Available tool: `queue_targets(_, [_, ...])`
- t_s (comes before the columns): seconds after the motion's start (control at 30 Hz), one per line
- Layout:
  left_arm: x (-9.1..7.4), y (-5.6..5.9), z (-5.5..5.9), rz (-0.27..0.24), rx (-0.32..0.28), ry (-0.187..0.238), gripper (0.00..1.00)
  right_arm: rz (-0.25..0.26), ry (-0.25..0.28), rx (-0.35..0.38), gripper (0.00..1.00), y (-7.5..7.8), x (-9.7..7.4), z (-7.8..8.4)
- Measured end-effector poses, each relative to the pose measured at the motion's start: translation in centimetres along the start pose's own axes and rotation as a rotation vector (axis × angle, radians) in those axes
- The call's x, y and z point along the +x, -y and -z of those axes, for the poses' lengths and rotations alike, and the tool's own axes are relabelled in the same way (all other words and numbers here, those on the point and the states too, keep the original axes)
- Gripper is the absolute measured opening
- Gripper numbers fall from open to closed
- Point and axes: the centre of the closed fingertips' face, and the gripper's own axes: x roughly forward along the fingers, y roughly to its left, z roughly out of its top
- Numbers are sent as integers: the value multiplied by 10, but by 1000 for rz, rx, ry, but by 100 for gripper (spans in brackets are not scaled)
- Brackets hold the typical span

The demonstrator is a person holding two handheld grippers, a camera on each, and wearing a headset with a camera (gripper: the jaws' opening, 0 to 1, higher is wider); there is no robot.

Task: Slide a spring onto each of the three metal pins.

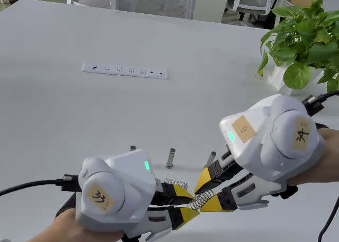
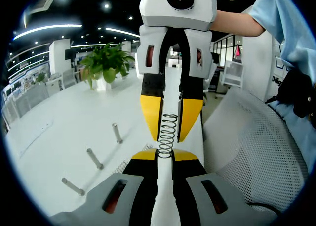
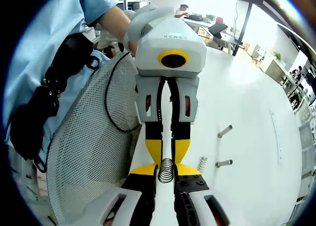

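- The white surface (image 1: 63, 120) carries everything.
- My right tool (image 3: 166, 170) comes in from the right and angles down toward my other tool. My right hand (image 1: 320, 165) is wrapped round its back. Its yellow-tipped jaws are closed on the sides of a spring (image 2: 168, 132).
- My left tool (image 2: 165, 157) points in from the lower left, level and low over the surface. It meets the right one tip to tip, and its jaws pinch the near end of the same spring.
- Three short grey metal pins (image 1: 170, 158) stand in a row on the surface just beyond the tips. All three are bare.
- The held spring is a silver open coil bridging the two tools above the surface.
- A second spring (image 1: 175, 183) lies flat beside my left tool, short of the pins.
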Motion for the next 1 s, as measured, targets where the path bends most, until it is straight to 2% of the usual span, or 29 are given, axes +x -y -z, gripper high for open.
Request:
queue_targets(0.5, [2,-1,-1,0,-5,9,6,-4,-18,-11,7,3,2,1])
queue_targets(0.63, [2,0,-1,5,-10,13,6,-23,-21,-2,7,1,3,2])
queue_targets(0.73, [4,5,-1,15,-9,17,6,-51,-26,-41,7,-4,2,3])
queue_targets(1.0, [4,4,1,-7,-38,29,6,-58,-35,-55,7,-4,5,3])
